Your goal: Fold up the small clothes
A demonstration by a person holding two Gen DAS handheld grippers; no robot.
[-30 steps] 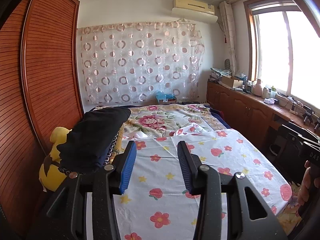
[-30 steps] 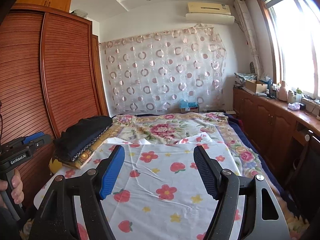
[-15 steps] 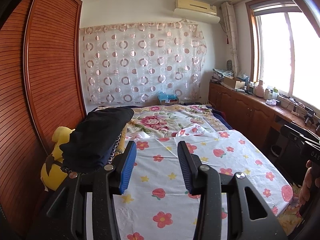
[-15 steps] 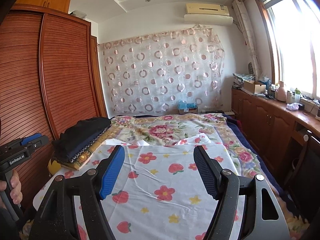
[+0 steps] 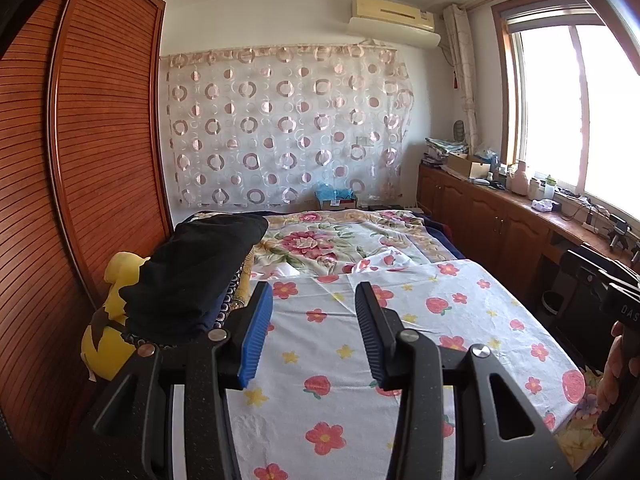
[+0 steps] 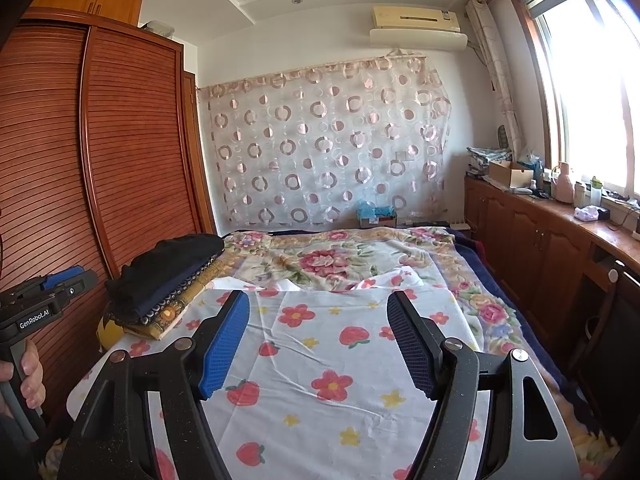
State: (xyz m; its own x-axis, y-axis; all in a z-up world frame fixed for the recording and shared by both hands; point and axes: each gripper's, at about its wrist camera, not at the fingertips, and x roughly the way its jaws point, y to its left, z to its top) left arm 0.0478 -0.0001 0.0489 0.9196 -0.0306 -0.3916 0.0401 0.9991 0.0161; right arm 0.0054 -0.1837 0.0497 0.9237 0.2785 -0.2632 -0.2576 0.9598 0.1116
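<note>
A stack of folded dark clothes point(image 5: 192, 272) lies on a patterned cloth at the left edge of the bed, also seen in the right wrist view point(image 6: 168, 268). A white cloth printed with flowers and strawberries point(image 5: 420, 320) is spread flat over the near half of the bed point(image 6: 320, 360). My left gripper point(image 5: 313, 290) hovers above this cloth, open, with nothing between its fingers. My right gripper point(image 6: 317, 300) hovers over the same cloth, open wider and empty. Neither gripper touches the fabric.
A yellow plush toy point(image 5: 108, 344) is wedged between the clothes stack and the slatted wooden wardrobe point(image 5: 80, 200) on the left. A floral bedspread point(image 5: 320, 240) covers the far half. Wooden cabinets with clutter point(image 5: 500, 216) line the right wall under the window. A hand point(image 6: 28, 376) holds the left tool.
</note>
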